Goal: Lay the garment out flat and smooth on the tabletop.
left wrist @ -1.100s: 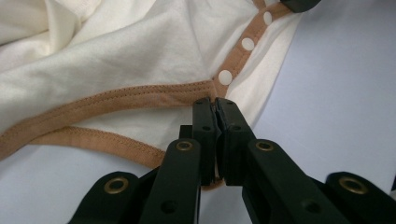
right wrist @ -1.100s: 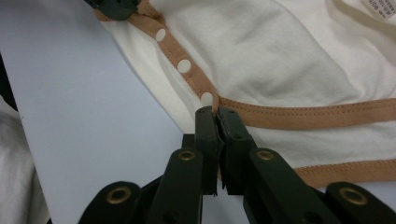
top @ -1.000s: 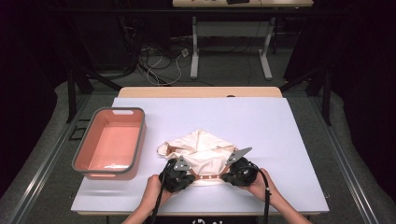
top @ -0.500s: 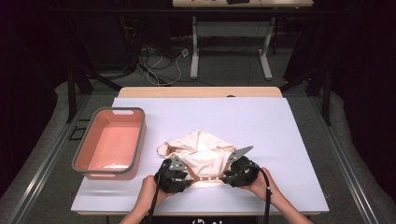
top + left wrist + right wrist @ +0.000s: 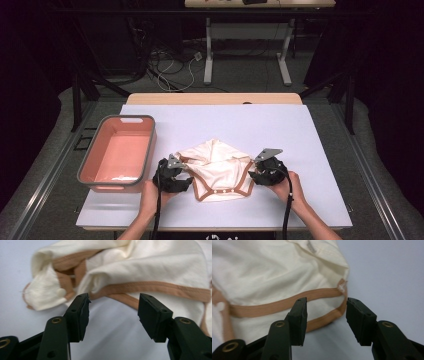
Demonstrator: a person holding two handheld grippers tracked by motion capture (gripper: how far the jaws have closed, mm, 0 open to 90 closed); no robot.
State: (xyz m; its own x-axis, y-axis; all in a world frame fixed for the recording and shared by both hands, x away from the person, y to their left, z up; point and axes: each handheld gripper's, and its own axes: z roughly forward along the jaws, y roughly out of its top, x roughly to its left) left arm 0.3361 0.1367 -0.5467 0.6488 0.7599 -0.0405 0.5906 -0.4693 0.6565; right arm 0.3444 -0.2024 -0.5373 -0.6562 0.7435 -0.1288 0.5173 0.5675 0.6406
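A cream baby bodysuit (image 5: 217, 167) with tan-brown trim lies crumpled near the table's front middle. My left gripper (image 5: 186, 174) sits at its left edge, jaws open; in the left gripper view its gripper (image 5: 113, 311) frames the brown leg-hole trim (image 5: 150, 287) just ahead, touching nothing. My right gripper (image 5: 251, 171) rests at the garment's right edge. In the right gripper view that gripper (image 5: 326, 316) is open around the brown hem corner (image 5: 337, 312), with cream cloth (image 5: 269, 272) beyond. A hand holds each gripper.
A salmon-pink tub (image 5: 120, 152) with a grey rim stands at the left of the white table top (image 5: 300, 135). The table's front edge (image 5: 215, 226) runs just behind the hands. Desks and cables lie on the floor beyond the far edge.
Both grippers have spread apart, the left going left and the right going right along the garment's front. The bodysuit now lies wider and flatter between them.
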